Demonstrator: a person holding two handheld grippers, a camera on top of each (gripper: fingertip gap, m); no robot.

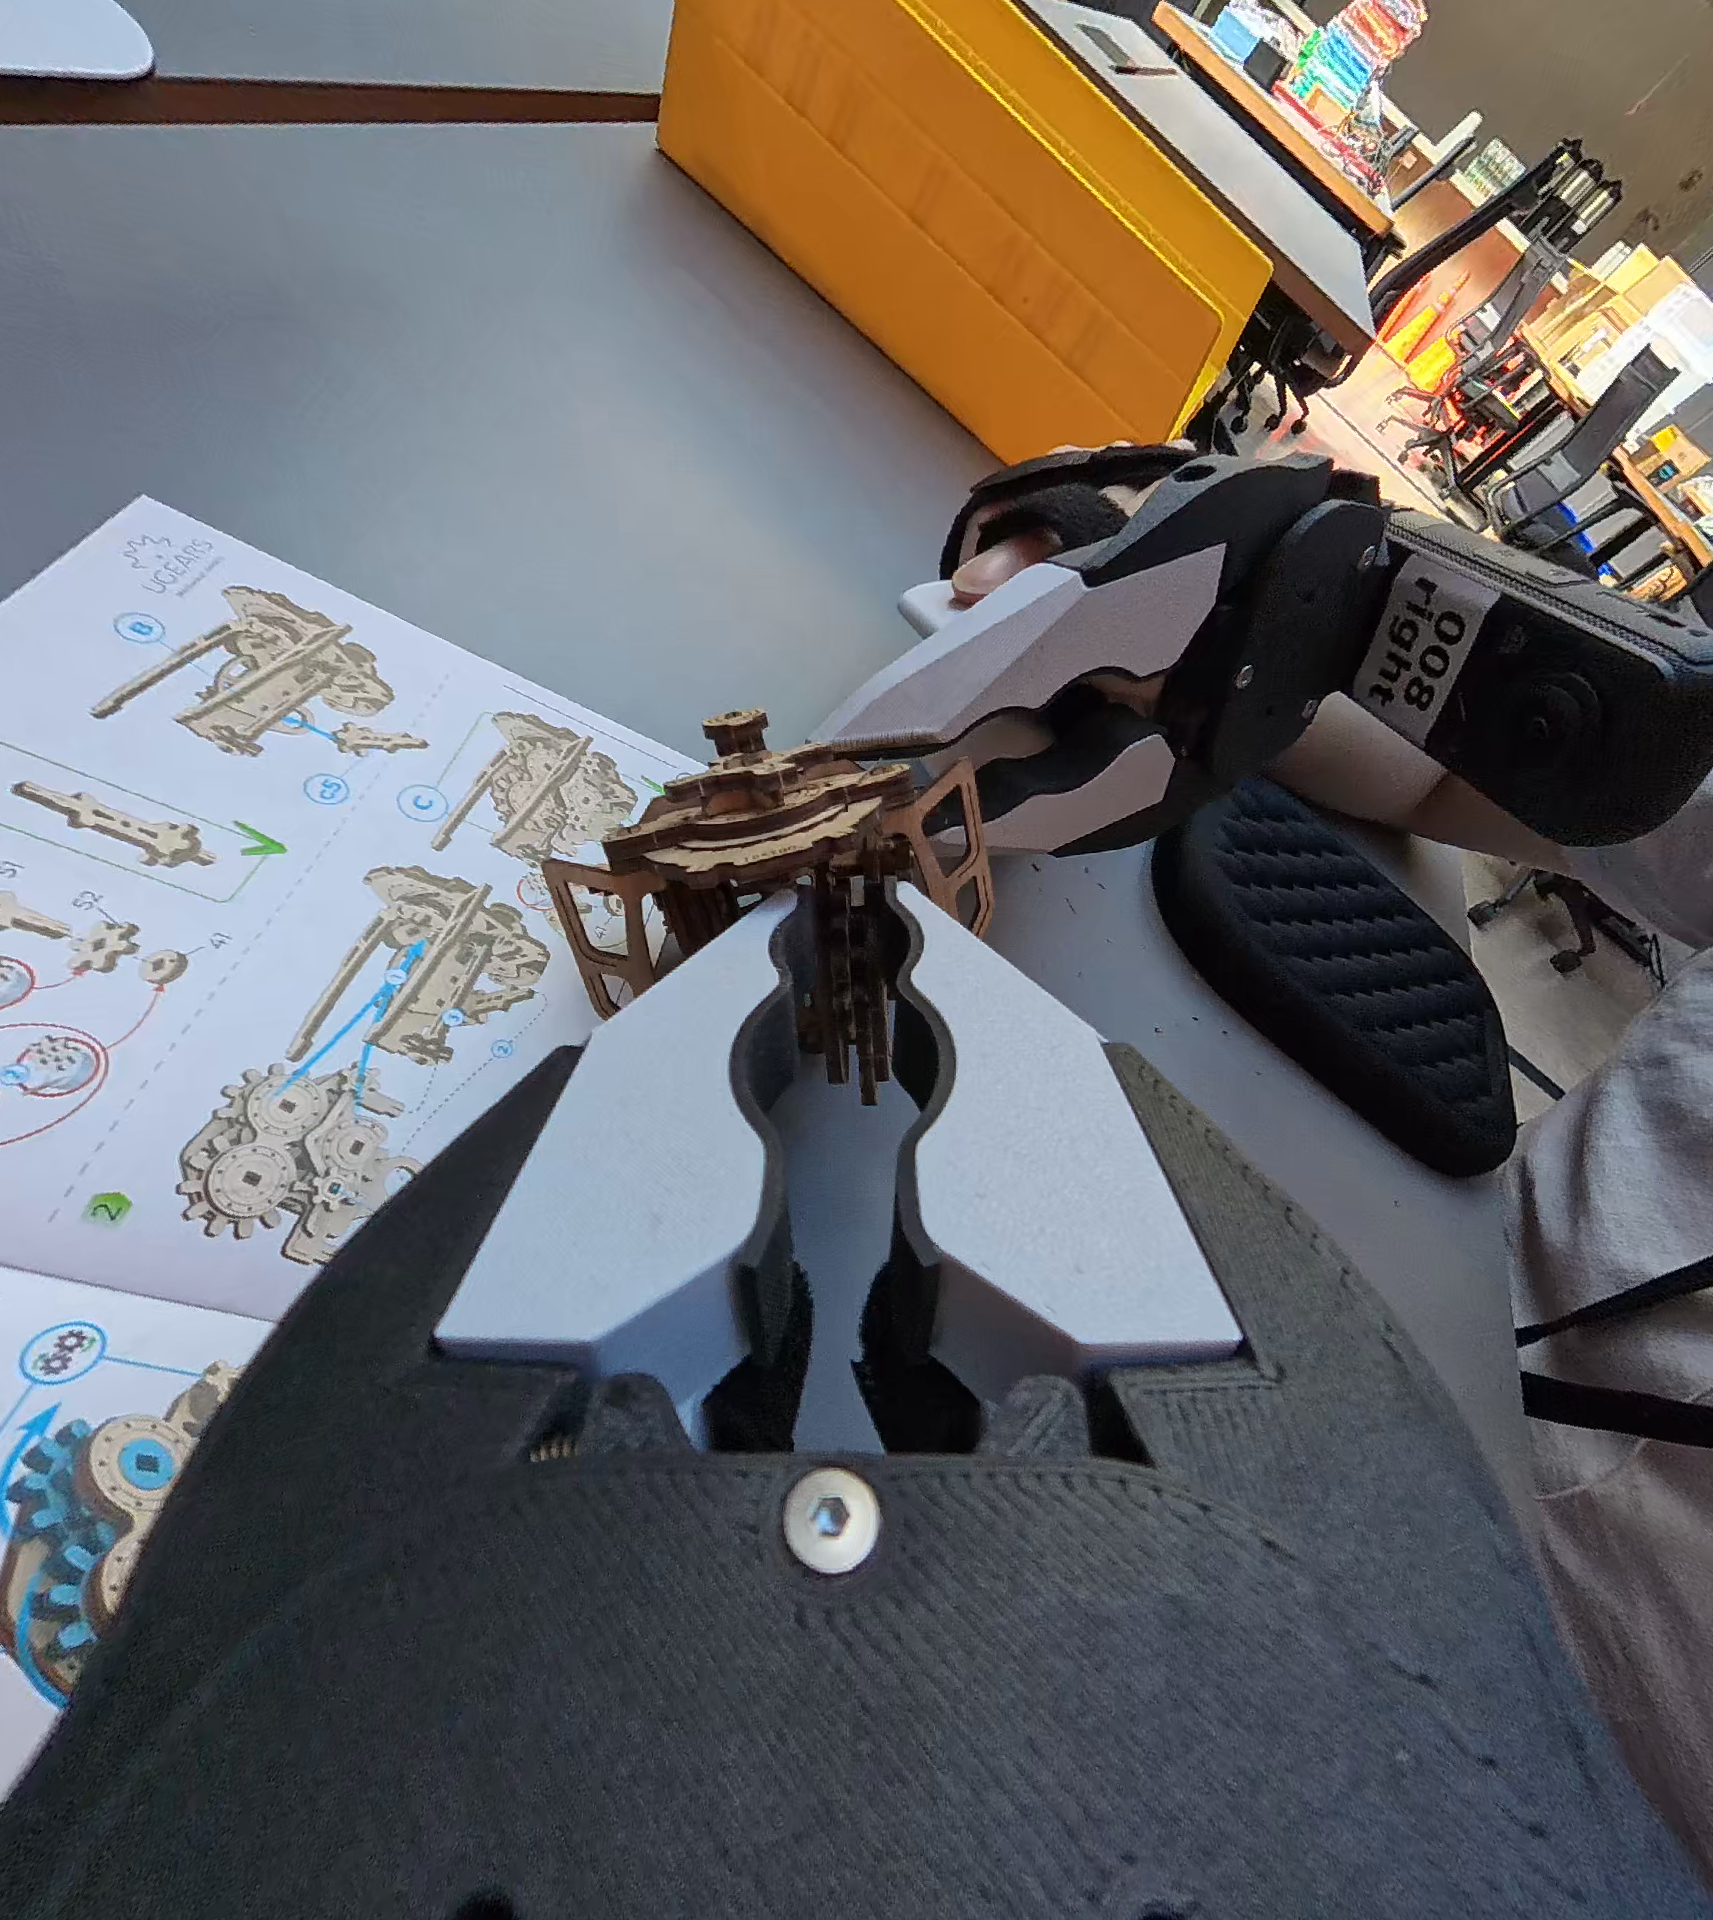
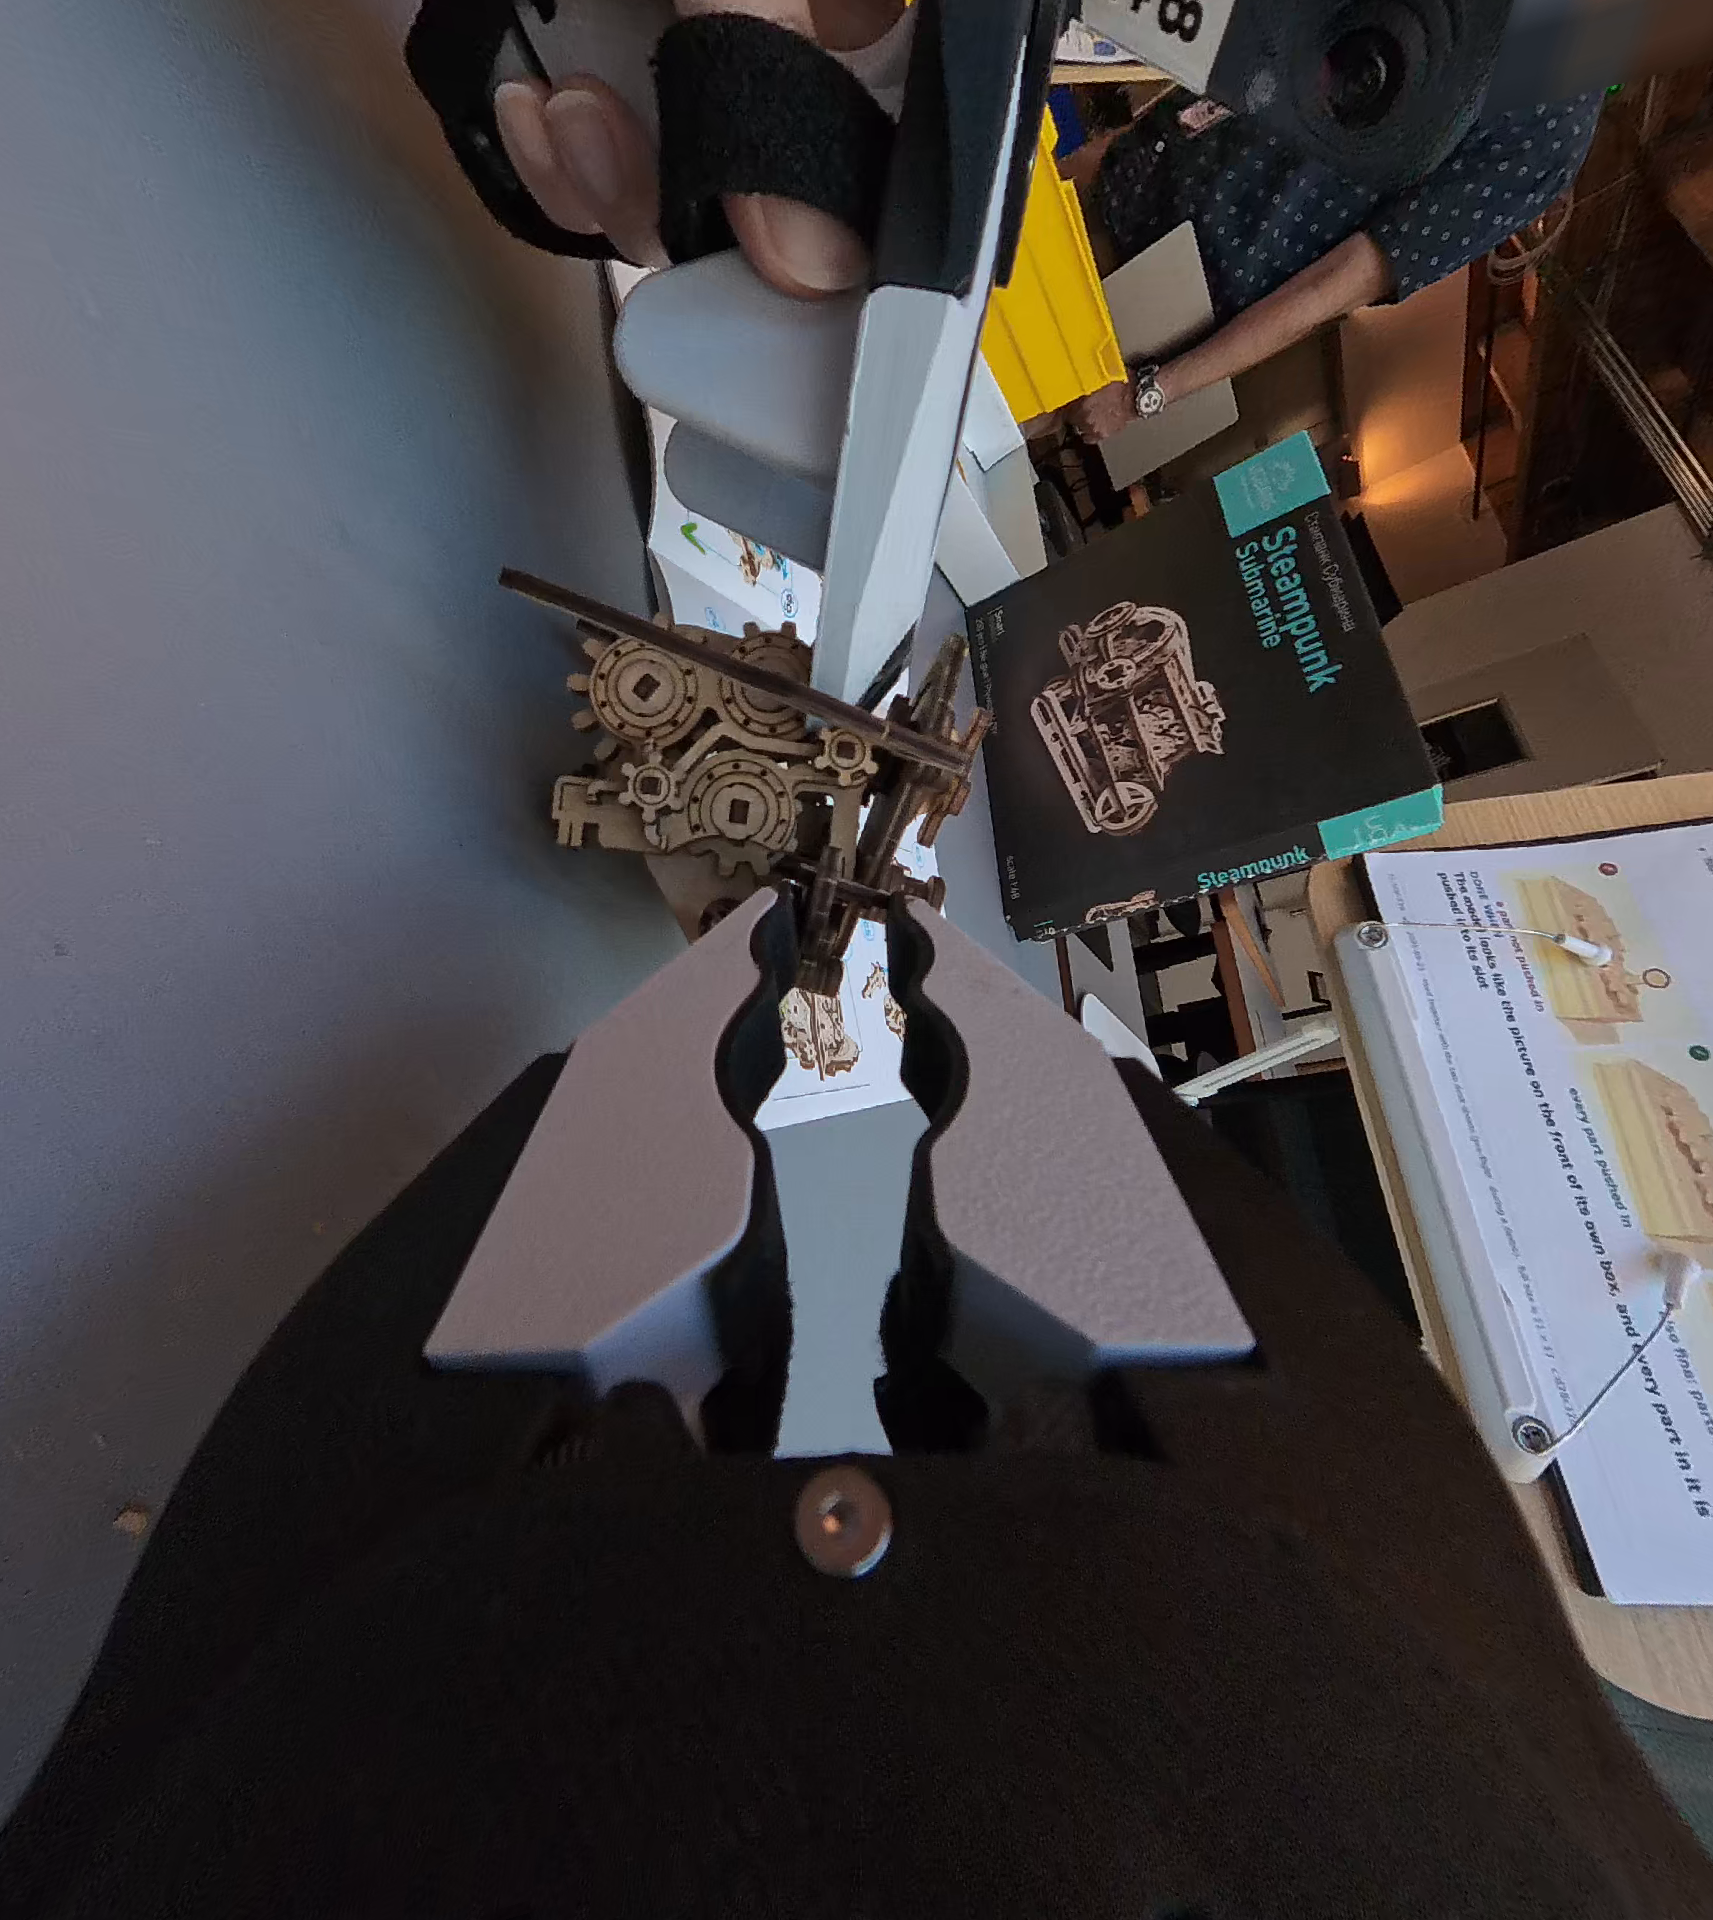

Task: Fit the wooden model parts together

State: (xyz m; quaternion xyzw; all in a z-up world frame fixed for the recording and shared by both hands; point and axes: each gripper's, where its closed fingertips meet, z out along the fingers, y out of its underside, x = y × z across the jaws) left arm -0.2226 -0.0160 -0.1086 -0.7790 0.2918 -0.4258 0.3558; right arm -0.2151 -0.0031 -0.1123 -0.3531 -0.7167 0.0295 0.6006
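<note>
A wooden model of stacked gears and frame pieces is held above the grey table. My left gripper is shut on the gear pack at its underside. My right gripper comes in from the right and is closed on the model's top edge. In the right wrist view my right gripper is shut on a small dark wooden piece at the edge of the model. The left gripper reaches down from above onto the gears.
An open instruction booklet lies under the model. A yellow box stands behind it and a black chair armrest is at the table edge. The model's dark box and a clipboard with a sheet are nearby. Less than 4 cm separates the two grippers' tips.
</note>
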